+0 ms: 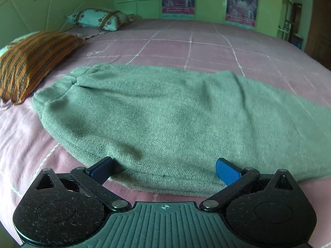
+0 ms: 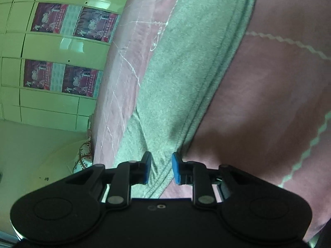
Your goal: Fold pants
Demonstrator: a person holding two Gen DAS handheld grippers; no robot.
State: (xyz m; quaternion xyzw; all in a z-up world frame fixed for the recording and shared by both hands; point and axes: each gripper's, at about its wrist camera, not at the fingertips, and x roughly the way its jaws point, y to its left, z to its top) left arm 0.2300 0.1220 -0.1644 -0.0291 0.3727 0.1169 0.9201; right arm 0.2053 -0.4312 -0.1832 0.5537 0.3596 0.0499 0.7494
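With the left hand-held gripper (image 1: 165, 171) wide open and empty, and the right hand-held gripper (image 2: 161, 168) narrowly parted, apparently gripping nothing, the pants (image 1: 165, 113) may slip unfolded on the bed (image 1: 186, 47).

open pink bedspread (image 1: 206, 47) beyond the pants (image 1: 165, 113); pillows (image 1: 31, 60) crowd its left end.

Right tool (image 2: 161, 168) slightly parted over grey pants (image 2: 182, 78), pink bedspread (image 2: 269, 103)

The pants (image 1: 165, 111) are grey-green cloth, matt, with a fuzzy twill weave. The bedsheet (image 1: 169, 47) is pink cloth, matt, stitched with pale lines. The left hand-held gripper (image 1: 165, 173) is speckled matt black plastic with ribbed blue pads (image 1: 226, 172) and shiny metal pins. The cupboard doors (image 2: 51, 107) at left look glossy.
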